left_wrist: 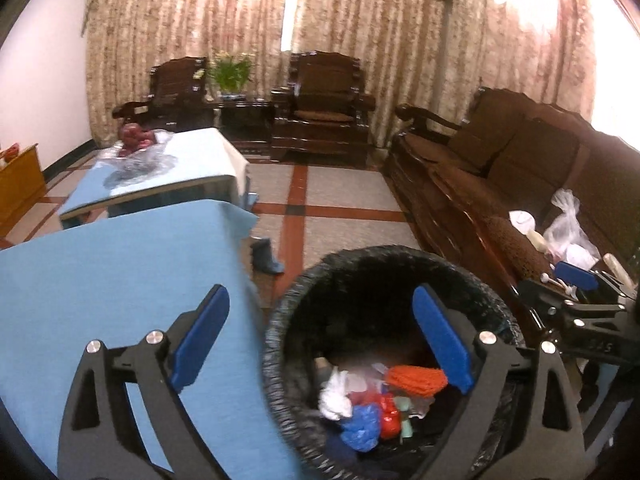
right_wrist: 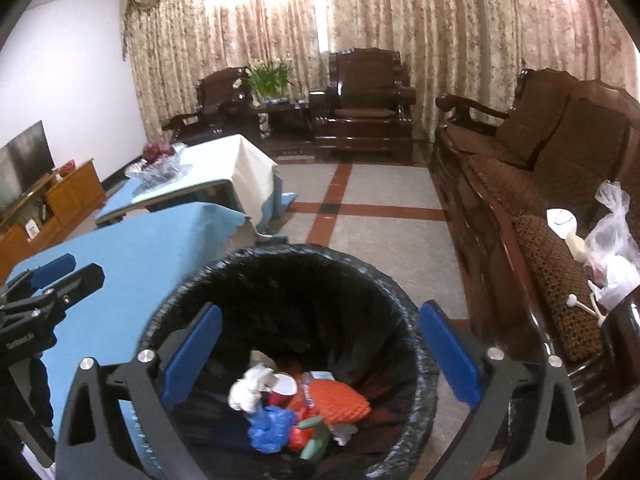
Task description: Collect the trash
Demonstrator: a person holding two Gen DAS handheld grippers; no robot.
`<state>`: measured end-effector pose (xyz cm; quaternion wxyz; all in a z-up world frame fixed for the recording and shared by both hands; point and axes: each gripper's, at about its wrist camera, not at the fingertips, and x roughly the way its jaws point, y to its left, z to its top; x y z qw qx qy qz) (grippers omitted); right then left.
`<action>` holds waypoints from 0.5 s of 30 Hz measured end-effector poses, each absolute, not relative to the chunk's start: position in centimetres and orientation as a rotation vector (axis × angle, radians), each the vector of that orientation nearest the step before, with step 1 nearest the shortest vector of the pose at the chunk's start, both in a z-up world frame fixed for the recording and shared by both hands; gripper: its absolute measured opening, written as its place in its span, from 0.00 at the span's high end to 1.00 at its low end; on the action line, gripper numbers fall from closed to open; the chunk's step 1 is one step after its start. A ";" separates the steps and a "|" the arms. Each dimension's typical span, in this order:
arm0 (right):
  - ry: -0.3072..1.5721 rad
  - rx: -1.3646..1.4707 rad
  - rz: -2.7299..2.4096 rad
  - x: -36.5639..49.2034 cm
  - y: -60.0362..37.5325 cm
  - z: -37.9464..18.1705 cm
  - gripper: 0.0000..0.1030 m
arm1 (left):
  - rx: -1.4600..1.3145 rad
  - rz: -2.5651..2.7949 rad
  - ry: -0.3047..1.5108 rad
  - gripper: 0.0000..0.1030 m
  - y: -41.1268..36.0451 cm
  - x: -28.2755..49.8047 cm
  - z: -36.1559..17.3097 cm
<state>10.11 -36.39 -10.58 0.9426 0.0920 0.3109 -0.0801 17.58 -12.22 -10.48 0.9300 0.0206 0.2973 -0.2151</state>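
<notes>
A round bin with a black liner [left_wrist: 280, 320] [right_wrist: 360, 268] stands on the floor between the blue-covered table and the sofa. Trash lies in it: an orange net [right_wrist: 340, 400] [left_wrist: 416, 380], white tissue [right_wrist: 250, 390], blue plastic [right_wrist: 270, 428] and red scraps. My left gripper [left_wrist: 320, 340] is open and empty, straddling the bin's left rim. My right gripper [right_wrist: 320, 352] is open and empty above the bin's mouth; it also shows at the right of the left wrist view [left_wrist: 576, 280]. More trash lies on the sofa: a clear plastic bag [right_wrist: 612, 248] [left_wrist: 568, 224] and white scraps [right_wrist: 562, 220].
A table with a blue cloth [left_wrist: 120, 280] [right_wrist: 132, 260] stands left of the bin, with a second table [right_wrist: 208, 168] holding a glass fruit bowl [right_wrist: 160, 164] beyond. A dark wooden sofa [right_wrist: 520, 184] runs along the right. Armchairs [right_wrist: 368, 96], a plant and curtains stand at the far end.
</notes>
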 end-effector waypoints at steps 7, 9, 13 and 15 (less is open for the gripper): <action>0.603 0.181 -0.080 9.1 -33.4 -7.0 0.06 | 0.054 -0.354 0.572 0.07 -8.8 15.6 -7.3; 0.599 0.181 -0.061 8.6 -32.5 -5.8 0.06 | 0.063 -0.327 0.566 0.07 -8.0 14.7 -6.3; 0.591 0.192 -0.039 7.8 -31.3 -3.9 0.06 | 0.051 -0.311 0.553 0.07 -6.7 13.3 -4.8; 0.591 0.198 -0.032 7.3 -30.7 -2.9 0.06 | 0.042 -0.302 0.543 0.06 -6.1 12.6 -3.8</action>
